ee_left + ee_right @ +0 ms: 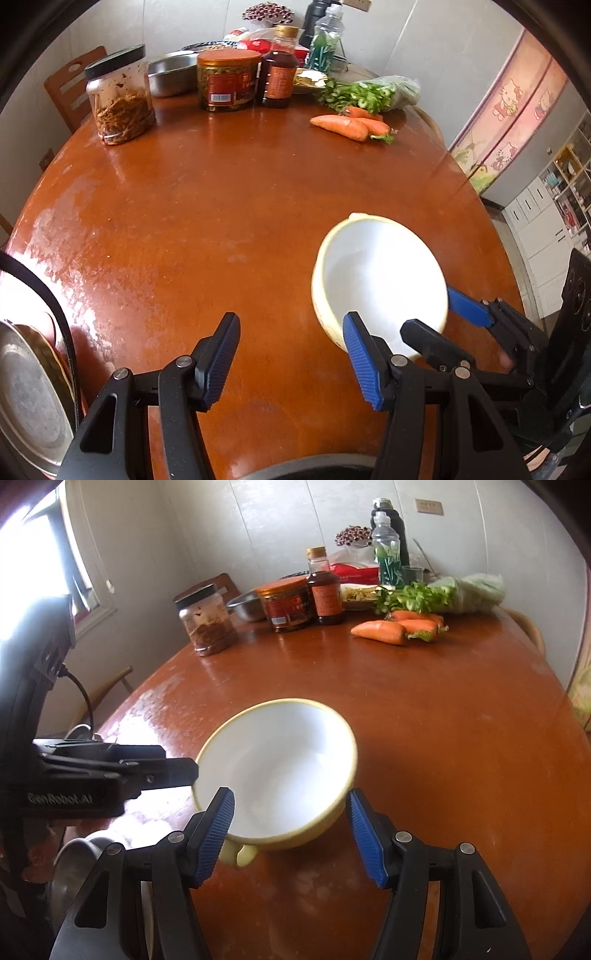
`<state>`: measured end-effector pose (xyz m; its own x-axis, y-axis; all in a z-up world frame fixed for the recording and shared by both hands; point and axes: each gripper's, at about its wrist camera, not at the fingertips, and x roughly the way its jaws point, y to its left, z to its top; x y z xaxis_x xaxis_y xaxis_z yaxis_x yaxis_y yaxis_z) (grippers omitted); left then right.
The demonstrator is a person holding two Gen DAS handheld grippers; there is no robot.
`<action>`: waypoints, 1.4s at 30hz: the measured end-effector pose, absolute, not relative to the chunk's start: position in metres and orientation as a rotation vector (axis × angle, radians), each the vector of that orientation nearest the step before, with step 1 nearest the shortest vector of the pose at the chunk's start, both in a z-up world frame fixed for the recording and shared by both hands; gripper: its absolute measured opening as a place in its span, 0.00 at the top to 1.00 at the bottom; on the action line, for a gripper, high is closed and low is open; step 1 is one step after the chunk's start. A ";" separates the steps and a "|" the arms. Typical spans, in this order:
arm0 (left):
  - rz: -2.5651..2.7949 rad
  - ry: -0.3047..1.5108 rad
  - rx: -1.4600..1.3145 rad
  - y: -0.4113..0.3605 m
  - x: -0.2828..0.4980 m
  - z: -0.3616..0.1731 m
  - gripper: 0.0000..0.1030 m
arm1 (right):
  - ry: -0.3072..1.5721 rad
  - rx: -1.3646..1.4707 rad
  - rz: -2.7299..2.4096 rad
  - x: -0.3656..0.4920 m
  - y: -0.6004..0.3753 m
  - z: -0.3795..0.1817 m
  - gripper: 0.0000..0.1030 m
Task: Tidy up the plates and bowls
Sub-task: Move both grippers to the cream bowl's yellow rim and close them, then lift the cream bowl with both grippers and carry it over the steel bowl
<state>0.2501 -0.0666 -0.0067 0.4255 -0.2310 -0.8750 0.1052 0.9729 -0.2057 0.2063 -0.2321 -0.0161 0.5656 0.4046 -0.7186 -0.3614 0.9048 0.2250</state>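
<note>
Step in hand: approach to the white, yellow-rimmed ceramic bowl (384, 273), which sits tilted at the near right of the round brown wooden table (221, 203). The stacked metal plates (29, 387) lie at the far left.

Left gripper (291, 325): fingers apart, nothing between them, right finger at the bowl's rim.

Right gripper (291, 795): fingers apart, straddling the bowl's near wall; no pad visibly presses.

Next move, as judged: close on the wall, then lift.

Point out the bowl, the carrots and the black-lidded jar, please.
bowl (280, 760): right wrist view, on its white inside.
carrots (341, 126): left wrist view, on the body of the nearest carrot.
black-lidded jar (122, 107): left wrist view, on its glass side.
</note>
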 end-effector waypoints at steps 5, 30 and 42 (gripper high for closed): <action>-0.219 1.112 -0.133 -0.064 0.259 -0.008 0.44 | 0.875 0.074 0.398 0.219 -0.233 -0.020 0.37; -0.305 1.097 -0.145 -0.059 0.248 0.004 0.53 | 0.833 0.027 0.439 0.207 -0.192 -0.003 0.51; -0.265 0.958 -0.127 -0.033 0.202 0.051 0.53 | 0.720 -0.009 0.485 0.171 -0.169 0.040 0.51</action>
